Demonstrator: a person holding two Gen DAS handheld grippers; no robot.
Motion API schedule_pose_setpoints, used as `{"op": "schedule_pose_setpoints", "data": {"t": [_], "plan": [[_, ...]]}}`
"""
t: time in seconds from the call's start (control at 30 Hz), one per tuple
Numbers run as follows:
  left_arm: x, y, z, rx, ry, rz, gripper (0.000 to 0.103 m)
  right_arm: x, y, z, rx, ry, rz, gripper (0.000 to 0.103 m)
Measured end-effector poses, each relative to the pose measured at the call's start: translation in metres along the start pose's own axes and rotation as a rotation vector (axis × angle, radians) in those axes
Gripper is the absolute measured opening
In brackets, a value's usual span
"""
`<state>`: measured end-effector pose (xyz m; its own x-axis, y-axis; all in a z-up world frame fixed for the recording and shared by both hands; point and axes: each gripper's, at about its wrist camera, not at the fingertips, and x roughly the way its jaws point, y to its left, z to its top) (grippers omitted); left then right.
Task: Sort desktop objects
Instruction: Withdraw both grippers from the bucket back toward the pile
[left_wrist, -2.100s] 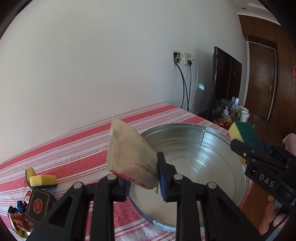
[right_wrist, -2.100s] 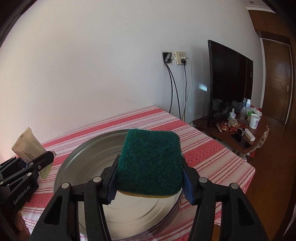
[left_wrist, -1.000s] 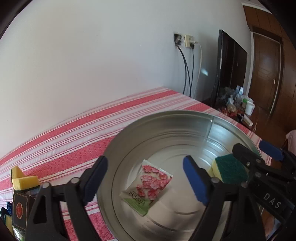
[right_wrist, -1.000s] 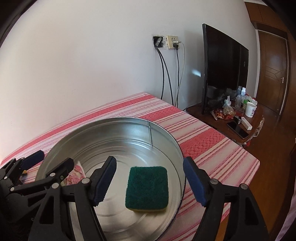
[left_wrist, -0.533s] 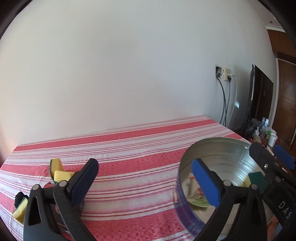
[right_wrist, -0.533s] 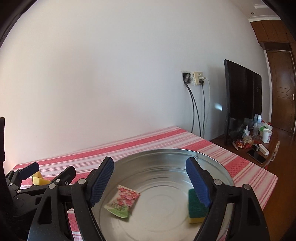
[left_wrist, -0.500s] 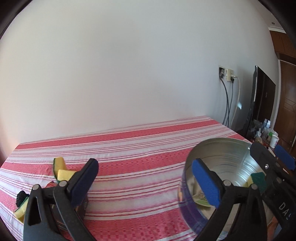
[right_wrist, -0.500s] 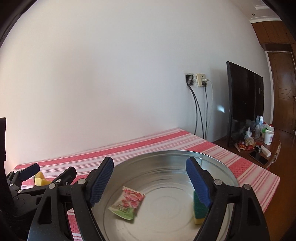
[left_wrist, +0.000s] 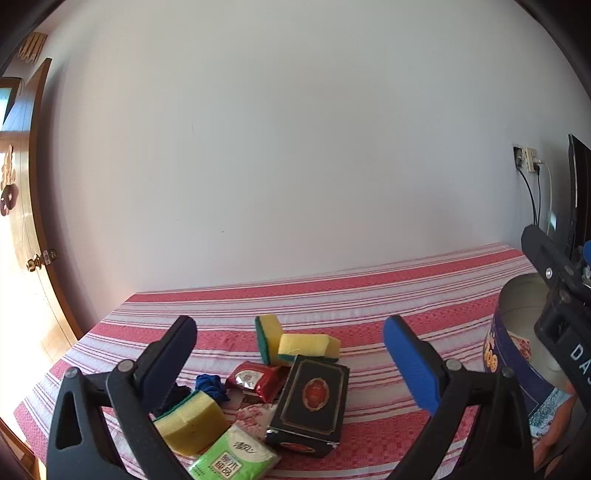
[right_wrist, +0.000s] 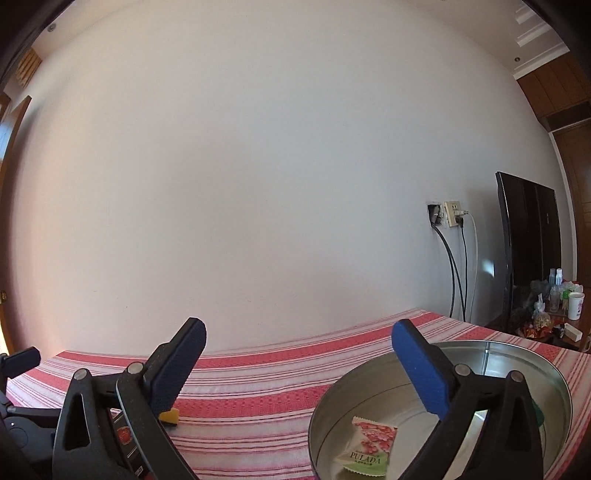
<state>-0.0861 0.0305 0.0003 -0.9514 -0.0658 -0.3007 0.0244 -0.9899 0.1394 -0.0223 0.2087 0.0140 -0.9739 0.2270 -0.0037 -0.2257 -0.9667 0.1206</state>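
My left gripper (left_wrist: 288, 328) stands open over a pile on the striped cloth, with nothing pressed between its pads. In the pile are two yellow-green sponges (left_wrist: 308, 345), a nearer sponge (left_wrist: 192, 421), a dark box (left_wrist: 312, 398), a red packet (left_wrist: 255, 380) and a green tissue pack (left_wrist: 232, 459). My right gripper (right_wrist: 298, 332) hangs beside the round metal tin (right_wrist: 373, 387), its jaws opening and empty. Inside the tin lies a floral packet (right_wrist: 369, 448). A green sponge (right_wrist: 538, 413) peeks out behind the right finger.
The table runs along a white wall (left_wrist: 295, 166). A wall outlet with cables (right_wrist: 447, 221), a black screen (right_wrist: 528, 258) and a low side table with bottles (right_wrist: 557, 295) stand to the right. A wooden door (left_wrist: 22, 221) is at the left.
Both grippers let go of the packet and sponge, which now lie in the tin. Both have swung left, the left one to over the pile. The right jaws have widened.
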Motion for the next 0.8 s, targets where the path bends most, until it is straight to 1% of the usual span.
{"op": "schedule_pose_setpoints", "data": {"t": [0.2, 0.27, 0.43, 0.63, 0.73, 0.8], "plan": [[0.004, 0.034, -0.014, -0.067, 0.063, 0.016, 0.102, -0.001, 0.021, -0.015, -0.013, 0.013, 0.028, 0.102], [0.002, 0.043, -0.021, -0.081, 0.071, 0.033, 0.102, 0.000, 0.029, -0.016, -0.043, 0.021, 0.039, 0.102], [-0.005, 0.062, -0.037, -0.099, 0.090, 0.065, 0.102, -0.001, 0.046, -0.015, -0.128, 0.003, 0.064, 0.102], [-0.011, 0.086, -0.054, -0.124, 0.117, 0.090, 0.102, 0.001, 0.049, -0.014, -0.163, -0.016, 0.120, 0.102], [-0.018, 0.109, -0.061, -0.159, 0.141, 0.093, 0.102, 0.009, 0.046, -0.014, -0.172, -0.001, 0.137, 0.102], [-0.022, 0.126, -0.068, -0.191, 0.162, 0.118, 0.102, 0.014, 0.047, -0.014, -0.178, 0.023, 0.136, 0.102]]}}
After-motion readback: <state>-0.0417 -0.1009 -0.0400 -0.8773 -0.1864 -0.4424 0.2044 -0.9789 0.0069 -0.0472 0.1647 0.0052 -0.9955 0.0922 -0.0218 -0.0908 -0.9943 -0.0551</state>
